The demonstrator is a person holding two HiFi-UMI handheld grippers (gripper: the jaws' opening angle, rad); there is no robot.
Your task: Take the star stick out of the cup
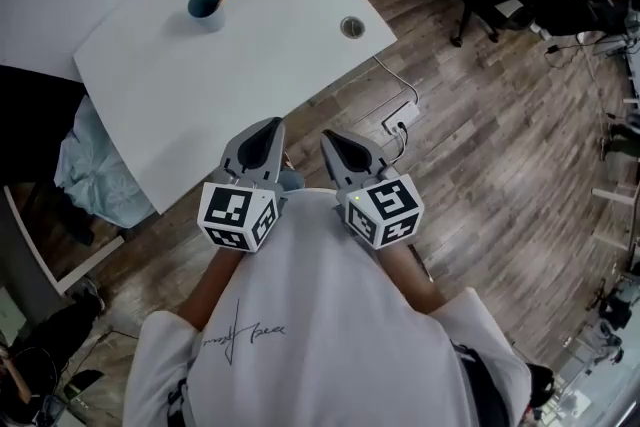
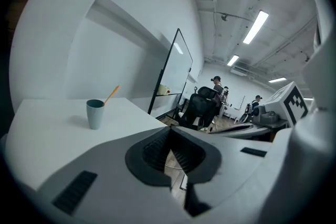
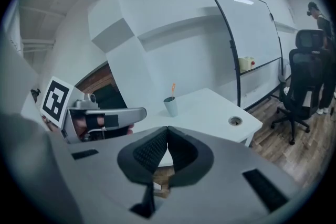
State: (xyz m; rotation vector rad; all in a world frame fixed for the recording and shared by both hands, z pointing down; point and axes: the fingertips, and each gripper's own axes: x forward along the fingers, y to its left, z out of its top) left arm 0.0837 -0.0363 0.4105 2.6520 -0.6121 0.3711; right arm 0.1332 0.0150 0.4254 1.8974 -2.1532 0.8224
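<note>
Nothing here reads as a word or a number. The white shirt (image 1: 330, 335) carries a thin handwritten scrawl across it, too loose to make out. Just above the shirt, the cubes on the left gripper (image 1: 271, 125) and the right gripper (image 1: 329, 137) show black-and-white square patterns, not letters.

Looked steeply down from overhead; looked roughly level from low, well short of white table (image 1: 250, 45); shared teal cup (image 2: 95, 114).
</note>
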